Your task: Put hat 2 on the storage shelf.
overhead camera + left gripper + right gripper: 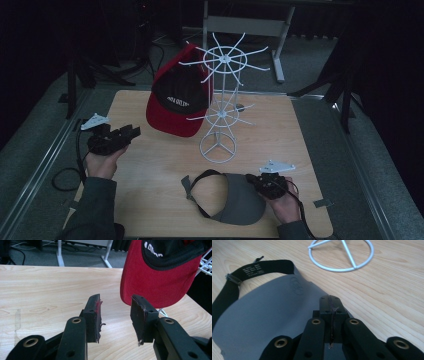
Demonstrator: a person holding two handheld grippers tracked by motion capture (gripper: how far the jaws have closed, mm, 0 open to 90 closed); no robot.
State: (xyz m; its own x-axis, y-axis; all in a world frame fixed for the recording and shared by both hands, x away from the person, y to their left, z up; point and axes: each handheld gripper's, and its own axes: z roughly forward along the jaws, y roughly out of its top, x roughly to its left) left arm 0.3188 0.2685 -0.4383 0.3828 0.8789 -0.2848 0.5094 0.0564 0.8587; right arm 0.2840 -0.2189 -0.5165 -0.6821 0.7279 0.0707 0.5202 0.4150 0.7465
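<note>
Right tongs: jaws fully closed, pad against pad, as seen in the right gripper view. They are clamped on the edge of the grey visor, gripping its brim at the 3 o'clock side. The visor lies flat on the bench at roughly 6 o'clock from the white wire rack, near the bench's front edge. Its black strap loops out toward 9 o'clock; in the right gripper view the strap carries a small printed label. The grey brim lies under the jaws.

Left tongs: jaws parted about halfway, nothing between them. The left gripper view shows bare bench wood through the gap and worn, reddish-stained pads. They are held at the bench's 9 o'clock edge, pointed toward the red and black cap.

The cap hangs on the rack, at 10 o'clock of its ring base, its red bill downward, apart from the left tongs. The ring base is well apart from the visor.
</note>
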